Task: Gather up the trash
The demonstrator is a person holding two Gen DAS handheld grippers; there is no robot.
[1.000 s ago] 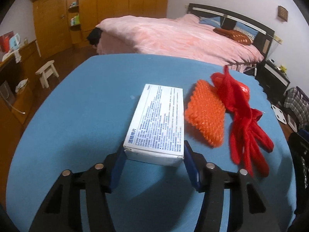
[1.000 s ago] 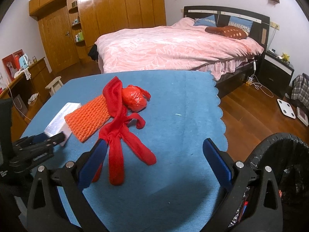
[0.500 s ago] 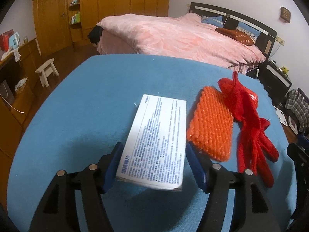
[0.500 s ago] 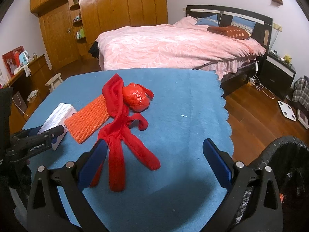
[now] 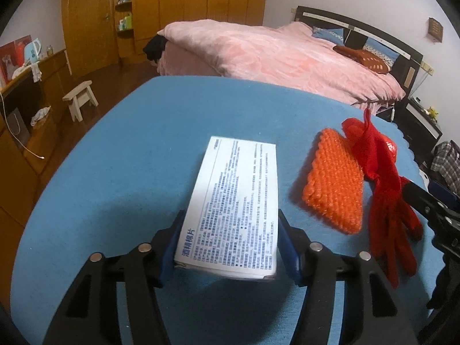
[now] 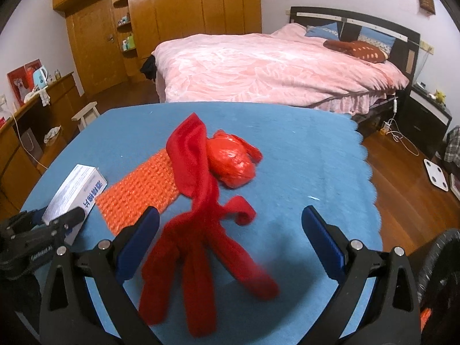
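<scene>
My left gripper is shut on a white printed box and holds it lifted above the blue table; the box also shows in the right wrist view. An orange knitted pad lies to its right, with a red cloth strip and a crumpled red plastic bag beside it. My right gripper is open and empty, with the red cloth strip lying between and below its fingers.
A black trash bin stands at the table's right edge by the floor. A pink bed lies beyond the table. A wooden wardrobe, a small stool and a side desk are at the left.
My left gripper has lifted the white box off the table and tilted its far end up. My right gripper has moved forward over the red cloth strip.
</scene>
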